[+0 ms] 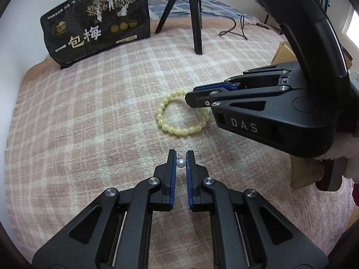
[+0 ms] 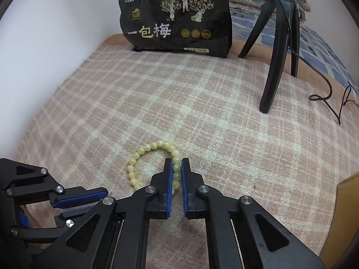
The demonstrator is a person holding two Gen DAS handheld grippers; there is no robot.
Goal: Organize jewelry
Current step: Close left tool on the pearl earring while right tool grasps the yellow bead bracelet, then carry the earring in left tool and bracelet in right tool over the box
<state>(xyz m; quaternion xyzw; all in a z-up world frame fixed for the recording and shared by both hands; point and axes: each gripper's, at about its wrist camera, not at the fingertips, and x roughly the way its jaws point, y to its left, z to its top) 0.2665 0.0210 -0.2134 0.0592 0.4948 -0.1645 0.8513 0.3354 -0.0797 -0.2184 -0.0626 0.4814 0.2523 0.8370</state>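
Note:
A yellow bead bracelet (image 1: pixel 170 121) lies on the pink plaid blanket (image 1: pixel 89 116). In the right wrist view the bracelet (image 2: pixel 139 157) has its right side between my right gripper's blue pads, which are closed on the beads. My right gripper (image 2: pixel 176 163) also shows in the left wrist view (image 1: pixel 190 96), low over the bracelet's far right side. My left gripper (image 1: pixel 180 154) is closed on a white pearl earring (image 1: pixel 180 163) with a thin wire hook, just in front of the bracelet. The left gripper (image 2: pixel 105 198) shows at the lower left of the right wrist view.
A black snack bag with gold trees (image 1: pixel 96 24) stands at the back against the wall. A black tripod (image 1: pixel 190 15) stands behind the bracelet, with a black cable (image 1: pixel 235 29) trailing right. A cardboard box edge (image 2: pixel 345 201) is at the right.

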